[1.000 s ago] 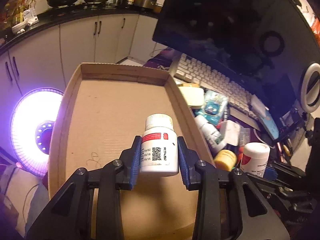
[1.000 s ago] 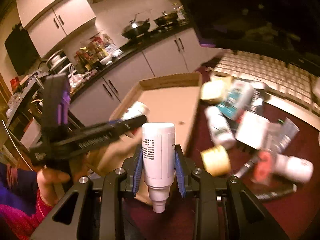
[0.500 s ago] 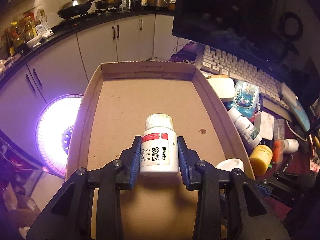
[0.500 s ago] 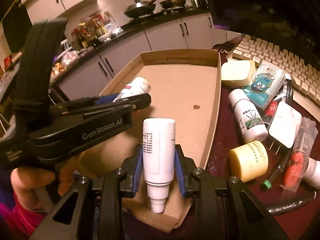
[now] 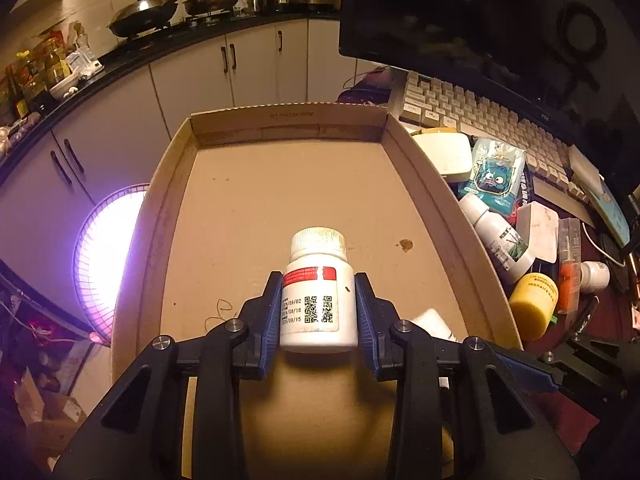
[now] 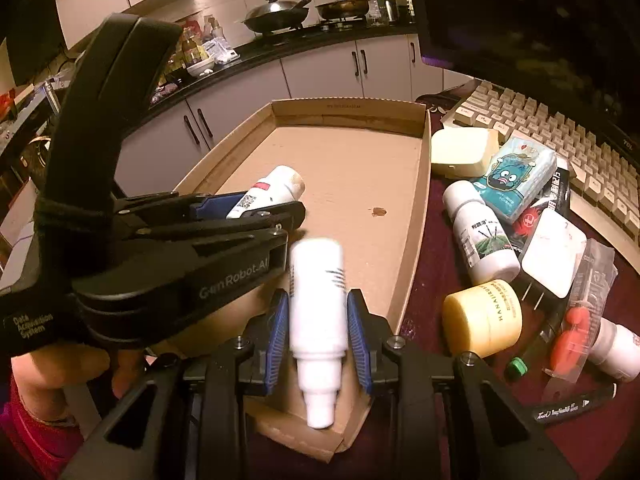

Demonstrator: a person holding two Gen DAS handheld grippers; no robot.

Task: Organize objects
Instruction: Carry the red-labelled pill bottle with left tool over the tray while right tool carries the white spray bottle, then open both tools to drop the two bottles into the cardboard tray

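Evidently I had both loads over the shallow brown cardboard tray (image 5: 416, 168), ready to set them inside. My left hand-held gripper (image 5: 318, 308), low in the frame, clenched a white pill bottle with a red-striped label (image 5: 318, 300) upright. My right hand-held gripper (image 6: 318, 332) pinched a slim white plastic bottle (image 6: 316, 292), nozzle toward me, near the tray's lower edge. Other clutter waited on the dark red desk (image 6: 432, 236) at right.

The tray (image 5: 420, 168) is matt brown corrugated cardboard with a faintly ribbed, stained floor. The pill bottle (image 5: 319, 300) is glossy white plastic with a ridged cap and a printed paper label. The spray bottle (image 6: 318, 300) is smooth white plastic. The yellow jar (image 6: 482, 318) is semi-matt plastic. Gripper bodies are matt black plastic.
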